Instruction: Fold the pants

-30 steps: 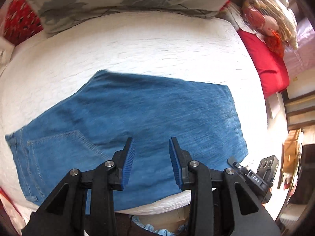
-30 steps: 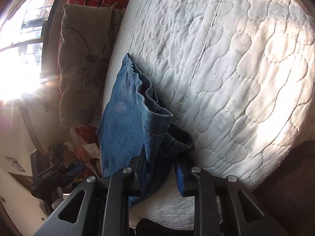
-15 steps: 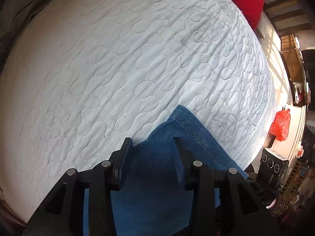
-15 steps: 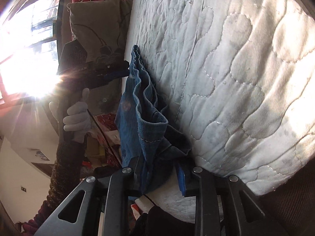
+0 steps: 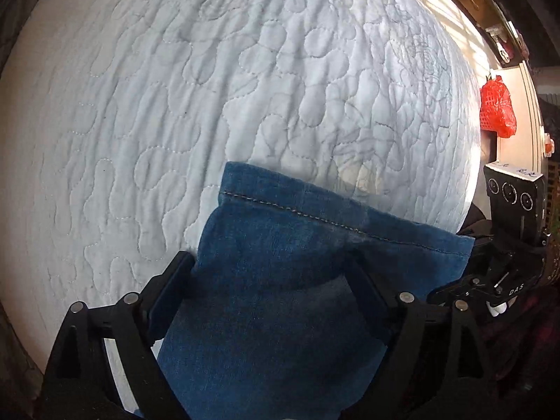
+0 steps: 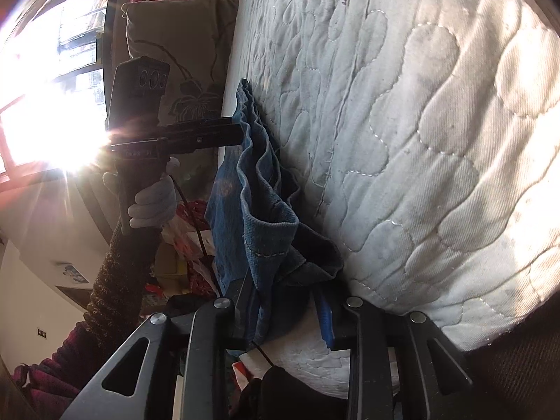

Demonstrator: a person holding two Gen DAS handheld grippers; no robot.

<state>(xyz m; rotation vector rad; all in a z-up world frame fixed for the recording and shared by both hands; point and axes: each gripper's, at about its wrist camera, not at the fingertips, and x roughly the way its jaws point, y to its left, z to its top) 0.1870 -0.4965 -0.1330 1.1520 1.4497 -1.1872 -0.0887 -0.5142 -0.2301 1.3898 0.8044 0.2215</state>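
Your left gripper (image 5: pixel 273 280) grips the pants (image 5: pixel 280 262) hem. Your right gripper (image 6: pixel 287 301) grips its bunched end against the quilt (image 6: pixel 420 140).

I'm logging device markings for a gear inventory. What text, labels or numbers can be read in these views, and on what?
"DAS": white letters on the black right gripper body, left wrist view.
Blue scribbles on the white label atop that gripper's black camera box: too blurred to read.
Faint print on the black left gripper body, right wrist view: unreadable in the glare.
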